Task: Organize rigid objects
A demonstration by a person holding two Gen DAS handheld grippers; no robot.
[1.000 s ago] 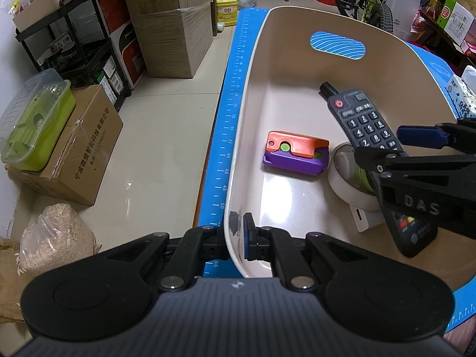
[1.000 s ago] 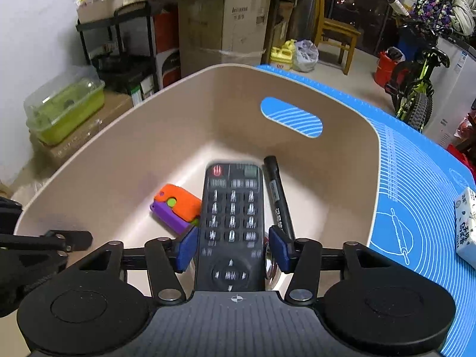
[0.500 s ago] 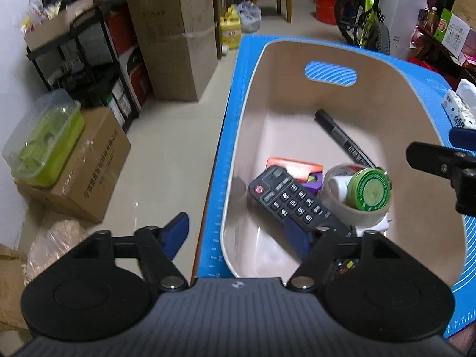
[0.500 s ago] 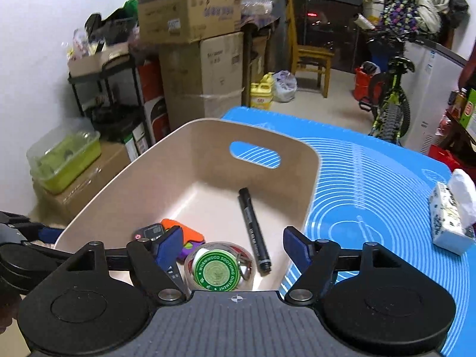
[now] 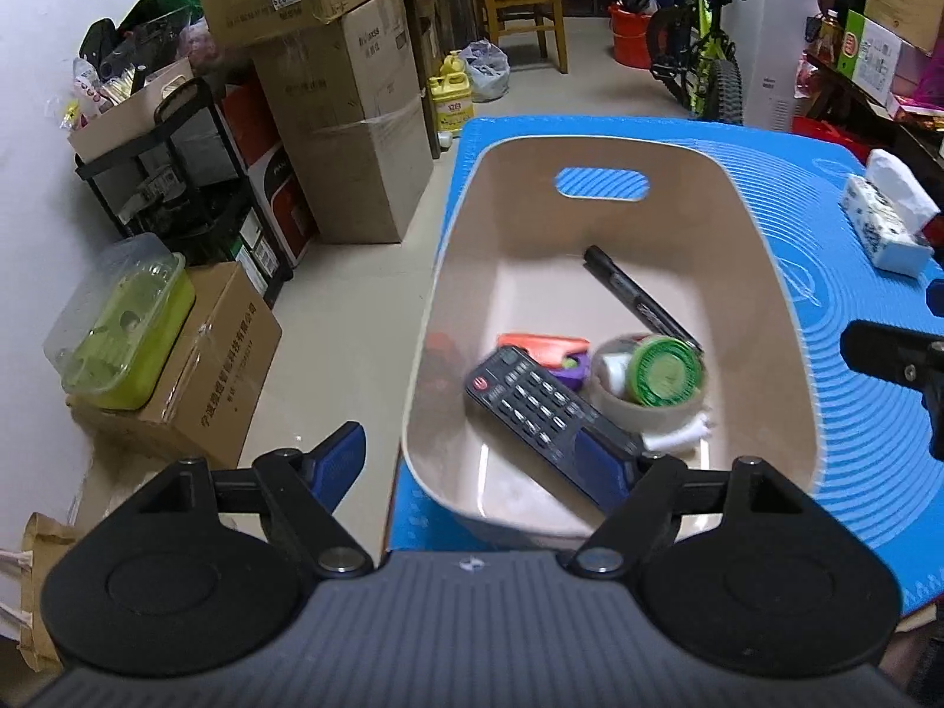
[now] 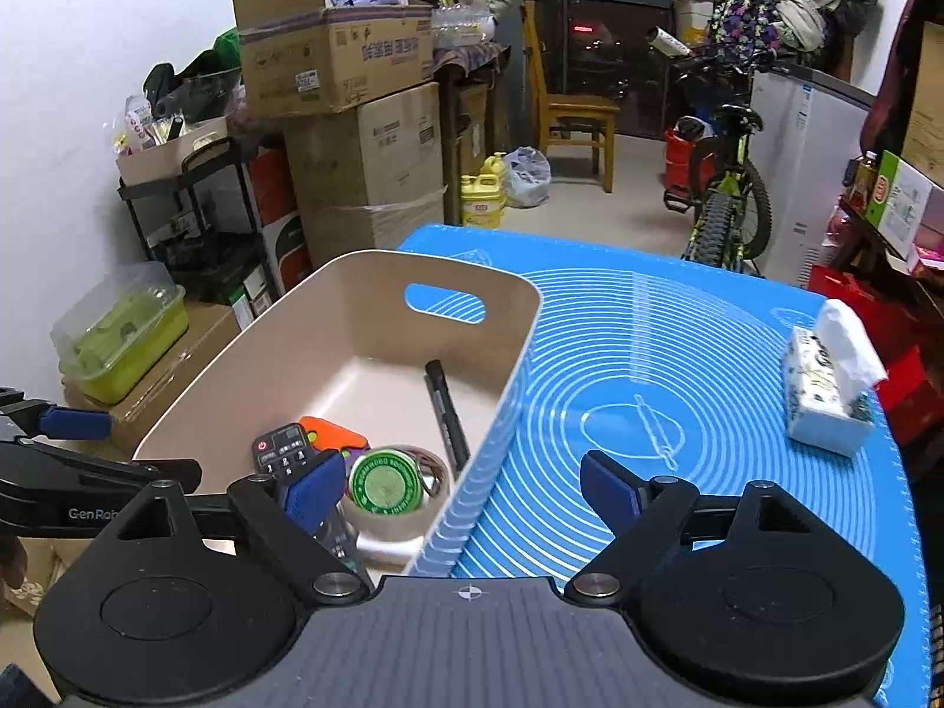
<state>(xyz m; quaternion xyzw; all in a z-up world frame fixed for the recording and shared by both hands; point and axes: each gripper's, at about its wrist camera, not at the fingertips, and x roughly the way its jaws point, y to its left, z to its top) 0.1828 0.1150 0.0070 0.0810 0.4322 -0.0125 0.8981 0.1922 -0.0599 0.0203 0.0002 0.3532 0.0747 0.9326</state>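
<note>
A beige bin [image 5: 773, 271] [image 6: 295, 318] stands on the blue mat [image 6: 678, 366]. In it lie a black remote [image 5: 531, 407] [image 6: 283, 451], a black marker [image 5: 637, 295] [image 6: 445, 407], an orange and purple toy [image 5: 554, 354] [image 6: 333, 433], and a tape roll with a green tin [image 5: 661, 369] [image 6: 386, 487]. My left gripper [image 5: 472, 460] is open and empty above the bin's near rim. My right gripper [image 6: 460, 489] is open and empty over the bin's right wall.
A tissue pack [image 6: 826, 389] [image 5: 885, 218] lies on the mat's right side. Cardboard boxes [image 5: 342, 135], a black shelf [image 5: 171, 159] and a green container [image 5: 124, 330] stand on the floor to the left. A bicycle [image 6: 725, 189] and a chair [image 6: 578, 112] stand behind.
My right gripper let go of the remote, which now lies in the bin. My left gripper opened from shut. Both grippers rose and pulled back from the bin.
</note>
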